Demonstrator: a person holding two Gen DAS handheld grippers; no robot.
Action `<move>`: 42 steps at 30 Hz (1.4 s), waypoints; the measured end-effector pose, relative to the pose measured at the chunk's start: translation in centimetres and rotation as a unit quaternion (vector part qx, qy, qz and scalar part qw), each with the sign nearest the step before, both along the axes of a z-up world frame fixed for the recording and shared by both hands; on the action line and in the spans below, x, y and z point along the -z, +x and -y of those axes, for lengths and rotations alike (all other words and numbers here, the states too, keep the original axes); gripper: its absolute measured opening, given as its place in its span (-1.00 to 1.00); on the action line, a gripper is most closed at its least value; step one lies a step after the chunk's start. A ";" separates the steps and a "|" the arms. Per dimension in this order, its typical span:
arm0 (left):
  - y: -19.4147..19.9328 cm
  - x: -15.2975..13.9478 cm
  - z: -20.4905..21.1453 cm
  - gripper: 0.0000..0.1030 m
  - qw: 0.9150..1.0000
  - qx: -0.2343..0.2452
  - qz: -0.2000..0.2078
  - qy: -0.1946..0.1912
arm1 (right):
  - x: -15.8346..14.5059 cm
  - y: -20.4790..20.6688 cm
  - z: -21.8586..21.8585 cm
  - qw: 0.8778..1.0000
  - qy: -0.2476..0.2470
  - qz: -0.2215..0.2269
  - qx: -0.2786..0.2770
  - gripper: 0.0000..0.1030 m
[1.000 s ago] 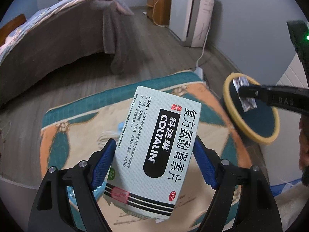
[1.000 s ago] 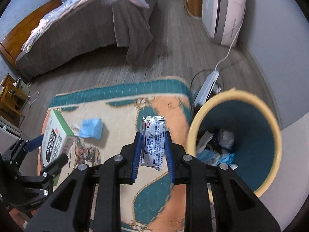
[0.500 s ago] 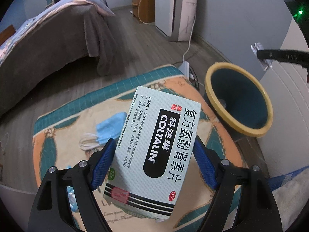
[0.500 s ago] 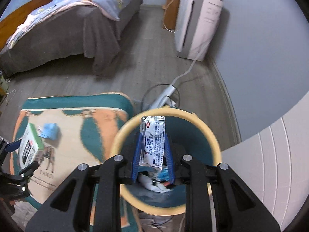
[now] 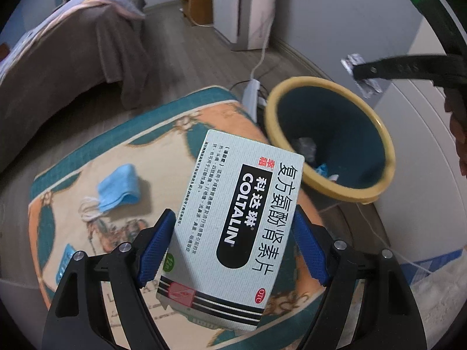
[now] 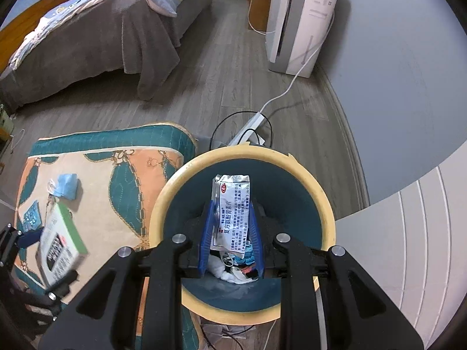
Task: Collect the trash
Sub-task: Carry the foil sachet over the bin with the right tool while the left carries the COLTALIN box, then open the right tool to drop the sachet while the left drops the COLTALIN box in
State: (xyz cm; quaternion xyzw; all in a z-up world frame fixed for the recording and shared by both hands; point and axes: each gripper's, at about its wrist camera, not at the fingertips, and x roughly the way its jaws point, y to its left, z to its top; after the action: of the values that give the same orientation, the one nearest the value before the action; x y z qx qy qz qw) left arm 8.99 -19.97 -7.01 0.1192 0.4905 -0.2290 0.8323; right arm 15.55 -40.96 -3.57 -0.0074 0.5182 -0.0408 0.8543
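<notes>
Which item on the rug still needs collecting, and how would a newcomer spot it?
Start at the teal, cream and orange patterned rug beside the yellow-rimmed teal trash bin. Toward the rug's far side lies a crumpled light-blue face mask with white ear loops. Nothing grips it, unlike the white Coltalin medicine box and silver foil sachet clamped in the grippers.

L gripper (image 5: 233, 245) clamps medicine box (image 5: 233, 221) above rug (image 5: 87, 157), near yellow-rimmed bin (image 5: 382, 143).
</notes>
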 end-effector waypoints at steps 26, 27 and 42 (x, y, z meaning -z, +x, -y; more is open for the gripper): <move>0.8 -0.6 10.6 0.55 0.997 0.061 -0.056 -0.012 | 4.1 -1.4 5.7 0.997 0.022 -0.054 0.043 -0.55; 1.1 -0.4 10.9 0.55 0.997 0.060 -0.051 -0.005 | 4.1 -1.4 5.9 0.997 0.028 -0.054 0.046 -0.55; 5.9 1.8 13.5 0.55 0.994 0.010 -0.088 -0.056 | 4.3 -1.5 8.6 0.992 0.064 -0.041 0.104 -0.55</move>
State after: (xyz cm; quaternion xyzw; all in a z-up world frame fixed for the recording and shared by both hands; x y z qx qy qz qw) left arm 14.86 -33.46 -8.84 0.0563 0.5470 -0.2745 0.7888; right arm 14.02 -49.60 -7.83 0.0998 0.5525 -0.0961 0.8219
